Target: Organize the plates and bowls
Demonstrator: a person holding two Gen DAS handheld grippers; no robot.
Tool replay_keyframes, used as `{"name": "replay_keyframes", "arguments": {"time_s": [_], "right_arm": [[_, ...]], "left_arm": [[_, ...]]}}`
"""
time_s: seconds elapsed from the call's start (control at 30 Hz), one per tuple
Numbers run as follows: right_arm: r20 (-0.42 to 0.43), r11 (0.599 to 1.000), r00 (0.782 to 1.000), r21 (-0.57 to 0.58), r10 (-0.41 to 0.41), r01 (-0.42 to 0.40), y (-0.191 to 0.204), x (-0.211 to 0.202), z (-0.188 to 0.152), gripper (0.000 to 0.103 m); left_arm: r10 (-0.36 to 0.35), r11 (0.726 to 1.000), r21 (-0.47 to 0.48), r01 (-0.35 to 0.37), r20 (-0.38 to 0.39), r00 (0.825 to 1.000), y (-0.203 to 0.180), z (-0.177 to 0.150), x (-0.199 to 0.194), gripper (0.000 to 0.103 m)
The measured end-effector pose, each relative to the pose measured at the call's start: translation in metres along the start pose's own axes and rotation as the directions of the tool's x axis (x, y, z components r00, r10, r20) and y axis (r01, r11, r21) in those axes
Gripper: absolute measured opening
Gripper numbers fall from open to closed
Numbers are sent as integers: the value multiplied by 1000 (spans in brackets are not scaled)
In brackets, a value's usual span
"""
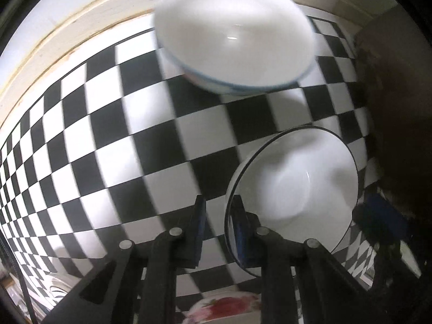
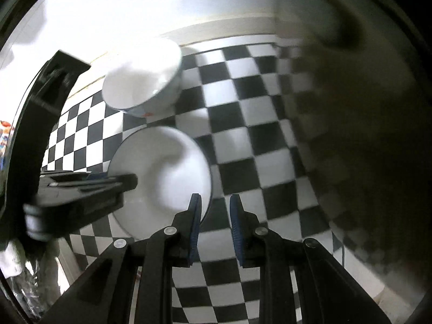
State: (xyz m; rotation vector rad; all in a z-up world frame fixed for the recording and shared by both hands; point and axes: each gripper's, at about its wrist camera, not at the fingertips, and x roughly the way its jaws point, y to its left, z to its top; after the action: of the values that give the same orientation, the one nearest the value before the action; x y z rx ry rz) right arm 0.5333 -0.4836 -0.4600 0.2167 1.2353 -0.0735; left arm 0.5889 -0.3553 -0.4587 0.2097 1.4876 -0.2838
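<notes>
- Bowl with a black rim [image 1: 294, 178] sits on the checkered cloth [image 1: 108, 145], near its right edge in the left wrist view; it is white inside and upright.
- Left gripper [image 1: 218, 229] points down at this bowl's near-left rim. One blue pad [image 1: 239, 232] is inside the rim, the other outside on the cloth side, with the rim between them. The fingers stand close together, but blur hides whether the pads press on the rim, so I cannot tell if it is pinched.
- Right gripper [image 2: 214, 224] is at the same bowl [image 2: 162, 172] from the opposite side. Its left pad [image 2: 195, 221] lies over the rim edge, the right pad over bare cloth [image 2: 243, 145]. A narrow gap shows between the pads; nothing is clamped there.
- Second bowl [image 1: 235, 37], white with a blue rim line, stands farther off on the cloth, apart from the first, near a cream-coloured ledge [image 1: 89, 13].
- In the right wrist view that second bowl [image 2: 143, 81] shows a red mark on its outer wall.
- Floral dish [image 1: 224, 307] shows partly at the bottom of the left wrist view.
</notes>
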Motion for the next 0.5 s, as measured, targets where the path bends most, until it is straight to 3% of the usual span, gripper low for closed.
{"name": "replay_keyframes", "arguments": {"time_s": [0.37,0.5], "right_arm": [[-105,982,994,-188,-35,15,49,42,36,23],[-161,981,987,-194,-21,-10,50,57,45,13]], "left_arm": [[-29,998,-55,29,0,1000,32,-2,3,17],[-59,995,-75,59,-7,998,51,-5,3,17]]}}
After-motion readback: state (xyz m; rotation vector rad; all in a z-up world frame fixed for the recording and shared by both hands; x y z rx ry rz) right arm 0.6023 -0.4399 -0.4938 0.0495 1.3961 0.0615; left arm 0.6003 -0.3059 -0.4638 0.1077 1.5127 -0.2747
